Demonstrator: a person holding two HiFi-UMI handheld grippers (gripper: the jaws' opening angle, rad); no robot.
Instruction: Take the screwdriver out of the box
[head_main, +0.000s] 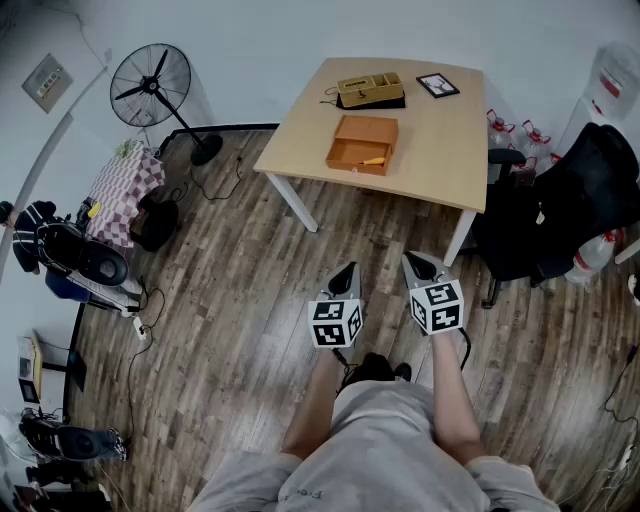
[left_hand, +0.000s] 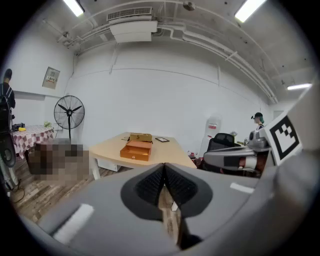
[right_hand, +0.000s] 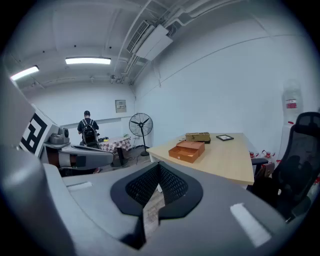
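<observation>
Orange box (head_main: 362, 144) sits open on the bench (head_main: 440, 140), screwdriver (head_main: 372, 160) lying inside, while left claw (head_main: 346, 272) and right claw (head_main: 415, 262) hang side by side well short of that bench, both pinched shut on nothing.

box (head_main: 365, 133) orange; table (head_main: 440, 150) pale wood; cloth (head_main: 122, 195) pink-white checks; fan (head_main: 150, 86) black; floor (head_main: 230, 300) brown planks

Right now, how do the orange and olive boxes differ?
Orange box is larger and nearer the person; olive box is smaller, at the far edge of the table. Orange box lies straight on the table; olive box rests on a dark mat. Orange box shows a screwdriver inside; olive box's contents are unclear. Both sit on one table.
</observation>
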